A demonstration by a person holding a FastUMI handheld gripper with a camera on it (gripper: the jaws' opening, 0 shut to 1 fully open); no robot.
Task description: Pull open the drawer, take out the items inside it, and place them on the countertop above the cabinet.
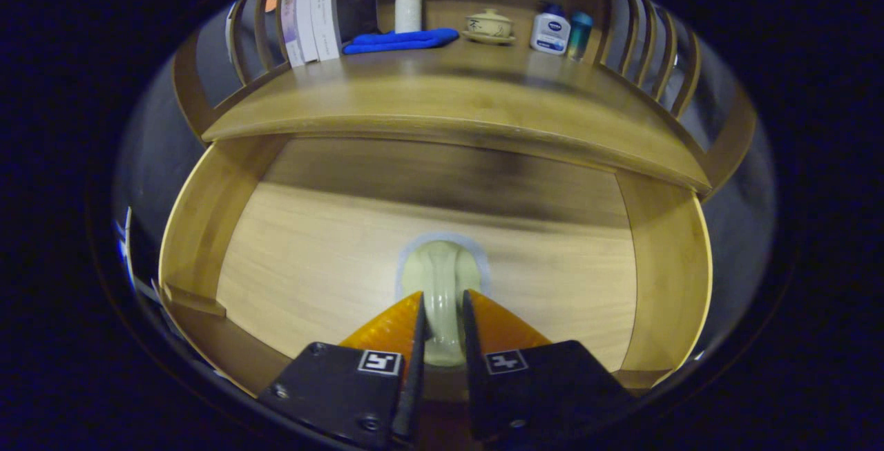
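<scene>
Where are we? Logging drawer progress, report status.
Gripper shut on pale object in the open drawer. Countertop above, cloth and bottles at its back. Nothing in the way.

Books [324, 12]; pump btl [408, 2]; blue cloth [400, 40]; lidded cup [489, 25]; lotion btls [550, 32].

cup [442, 278] base hidden behind gripper [442, 306]

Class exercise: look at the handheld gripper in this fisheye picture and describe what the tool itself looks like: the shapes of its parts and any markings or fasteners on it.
The gripper has two jaws that taper to wedge-shaped points with a faceted, reflective-looking surface. Each sits on a flat black angular mounting plate. Each plate carries a small square black-and-white tag marker near its inner top corner, and round screw heads show at the plates' corners. No cables or sleeves can be seen.
</scene>
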